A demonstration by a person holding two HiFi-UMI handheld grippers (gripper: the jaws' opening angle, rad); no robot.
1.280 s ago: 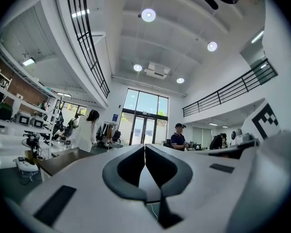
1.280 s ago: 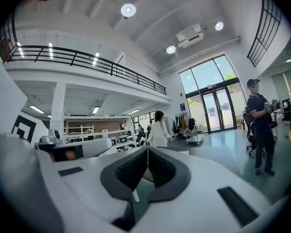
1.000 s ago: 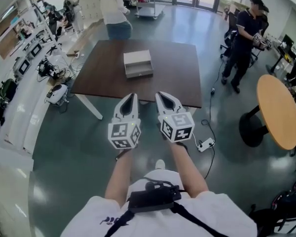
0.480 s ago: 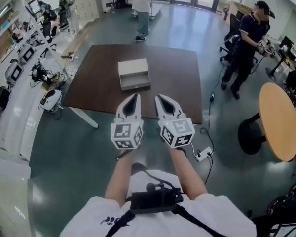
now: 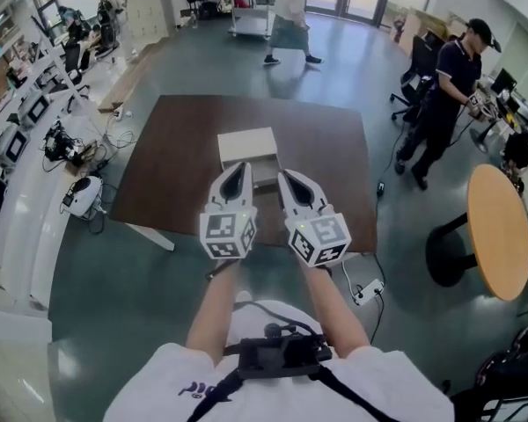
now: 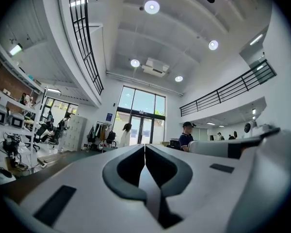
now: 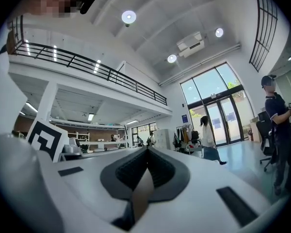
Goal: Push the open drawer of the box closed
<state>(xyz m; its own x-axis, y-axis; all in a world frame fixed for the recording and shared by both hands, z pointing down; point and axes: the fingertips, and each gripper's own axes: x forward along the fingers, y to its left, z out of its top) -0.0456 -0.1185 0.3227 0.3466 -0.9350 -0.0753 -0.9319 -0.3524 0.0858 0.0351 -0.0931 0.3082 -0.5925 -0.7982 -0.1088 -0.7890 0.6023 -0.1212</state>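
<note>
The beige box sits on the dark brown table, its open drawer facing me. Both grippers are held side by side in the air in front of it, tips pointing at the box. In the head view the tips overlap the drawer's front from above. The left gripper is shut with nothing in it, its jaws meeting in the left gripper view. The right gripper is likewise shut and empty. Both gripper views look up over the table, and neither shows the box.
A person in a dark polo stands right of the table. Another person walks at the back near a cart. A round wooden table stands at the right, a power strip lies on the floor, and equipment benches line the left.
I have stepped closer: the table and box have come nearer, and the gripper tips now reach the drawer in the picture. The person at the back has walked to the right.
</note>
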